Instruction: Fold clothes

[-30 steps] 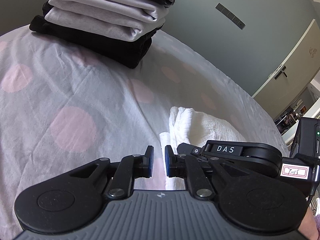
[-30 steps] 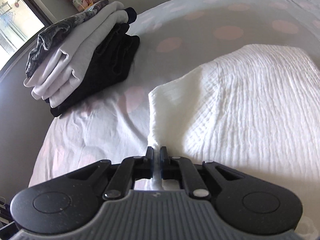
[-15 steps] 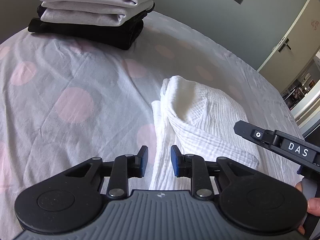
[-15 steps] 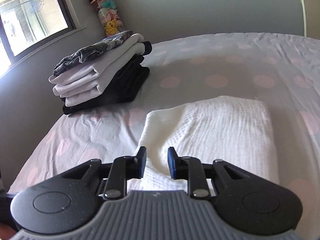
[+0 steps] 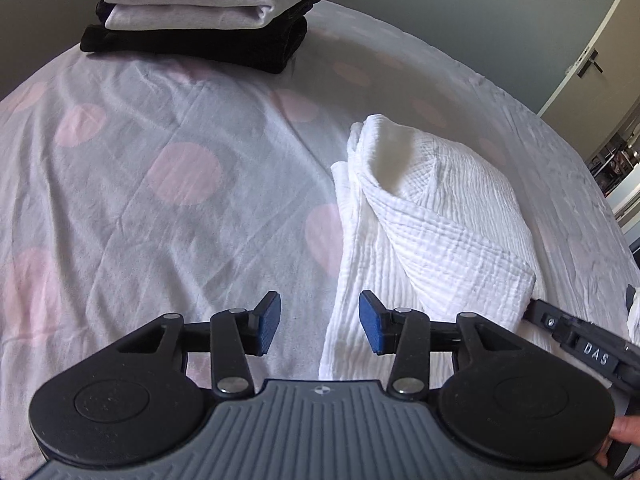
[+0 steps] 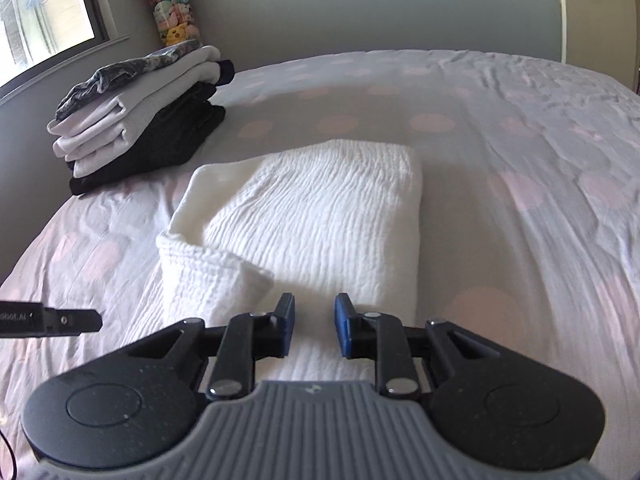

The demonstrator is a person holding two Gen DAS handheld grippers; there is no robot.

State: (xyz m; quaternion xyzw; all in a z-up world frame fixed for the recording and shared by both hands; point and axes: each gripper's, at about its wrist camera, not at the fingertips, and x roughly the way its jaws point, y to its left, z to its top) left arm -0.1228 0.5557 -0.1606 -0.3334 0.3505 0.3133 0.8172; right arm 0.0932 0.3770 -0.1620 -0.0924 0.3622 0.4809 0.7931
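A folded white crinkled cloth [image 5: 432, 216] lies on the bed, also seen in the right wrist view [image 6: 320, 216]. My left gripper [image 5: 319, 326] hovers over the cloth's near left edge; its jaws are opening and the blue pads do not press on anything. My right gripper [image 6: 315, 326] is open a little above the cloth's near end, with nothing gripped. Part of the right gripper shows at the lower right of the left wrist view, and a tip of the left one at the left edge of the right wrist view. A stack of folded clothes [image 5: 208, 12] [image 6: 136, 112] sits at the back.
The bedsheet [image 5: 140, 184] is pale grey with pink dots and wrinkled. A window [image 6: 44, 12] and a column of toys [image 6: 172, 12] stand behind the stack. A door [image 5: 592, 52] is at the far right. A person's fingers [image 5: 624, 436] show at the lower right.
Both grippers let go of the white cloth and opened. Both drew back from it, so the whole folded cloth now lies flat in view; the right one drew back farther.
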